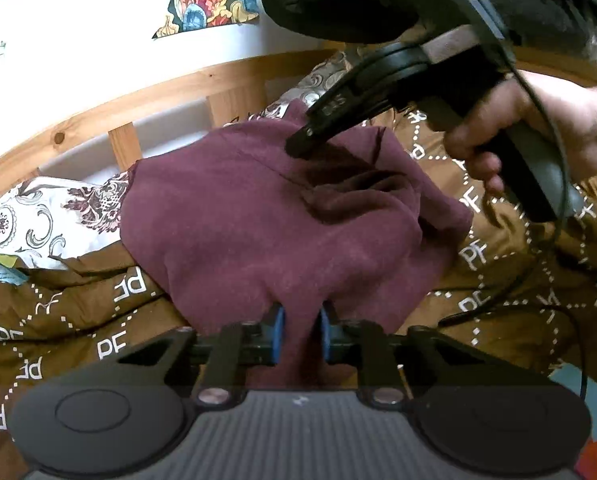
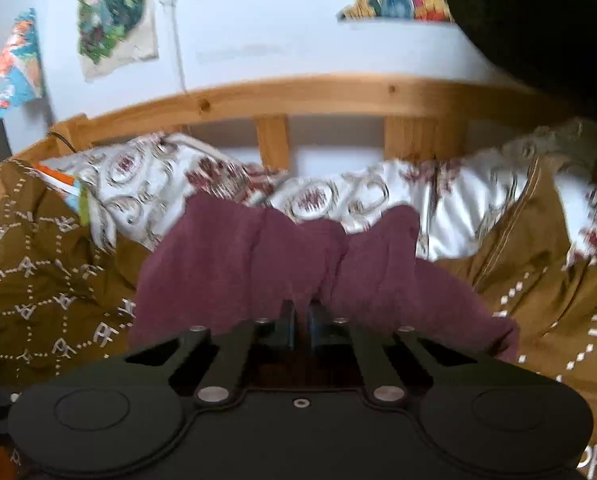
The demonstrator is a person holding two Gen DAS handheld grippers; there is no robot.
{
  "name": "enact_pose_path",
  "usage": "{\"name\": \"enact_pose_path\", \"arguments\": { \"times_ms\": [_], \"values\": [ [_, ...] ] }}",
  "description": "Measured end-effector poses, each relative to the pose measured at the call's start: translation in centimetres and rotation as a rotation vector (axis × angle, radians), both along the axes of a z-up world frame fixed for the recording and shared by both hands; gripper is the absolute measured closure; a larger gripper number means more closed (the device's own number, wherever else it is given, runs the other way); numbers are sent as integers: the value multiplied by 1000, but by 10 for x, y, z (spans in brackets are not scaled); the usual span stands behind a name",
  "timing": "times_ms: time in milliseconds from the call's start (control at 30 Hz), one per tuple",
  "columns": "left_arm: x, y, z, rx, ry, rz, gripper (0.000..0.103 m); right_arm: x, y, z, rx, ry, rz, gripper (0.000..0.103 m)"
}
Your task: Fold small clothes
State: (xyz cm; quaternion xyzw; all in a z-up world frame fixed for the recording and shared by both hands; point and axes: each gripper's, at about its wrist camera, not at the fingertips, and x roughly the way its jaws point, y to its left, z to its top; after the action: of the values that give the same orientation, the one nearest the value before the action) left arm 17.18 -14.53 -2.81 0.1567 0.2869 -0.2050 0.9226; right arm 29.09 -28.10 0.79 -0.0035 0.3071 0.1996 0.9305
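Soft daylight; fisheye-bent edges; right view motion-blurred.

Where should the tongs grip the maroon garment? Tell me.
Grip the maroon garment at its edges, from the near side: the left tongs already pinch the hem nearest them, and the right tongs clamp a bunched fold.

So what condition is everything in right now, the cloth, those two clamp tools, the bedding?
Maroon garment: crumpled, not yet folded, lying on the bed.
Left hand-held gripper: shut on the garment's near edge.
Right hand-held gripper: shut on a bunch of the garment.
Brown blanket: spread out, rumpled.
Patterned pillow: lying against the wooden bed rail.
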Motion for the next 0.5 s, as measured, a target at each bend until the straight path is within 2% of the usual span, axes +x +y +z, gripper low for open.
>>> {"name": "enact_pose_path", "arguments": {
  "times_ms": [133, 233, 433, 500],
  "values": [
    [0, -3, 3, -30, 1, -24, 86, -23, -12, 17, -4, -84, -12, 98],
    [0, -11, 6, -48, 6, -50, 86, -33, -27, 24, -6, -112, -48, 98],
    [0, -30, 4, -68, 24, -116, 86, -43, -62, 14, -12, -90, -153, 98],
    [2, -33, 2, -65, 43, -128, 83, -44, -72, 6, -25, -75, -183, 98]
  ]
}}
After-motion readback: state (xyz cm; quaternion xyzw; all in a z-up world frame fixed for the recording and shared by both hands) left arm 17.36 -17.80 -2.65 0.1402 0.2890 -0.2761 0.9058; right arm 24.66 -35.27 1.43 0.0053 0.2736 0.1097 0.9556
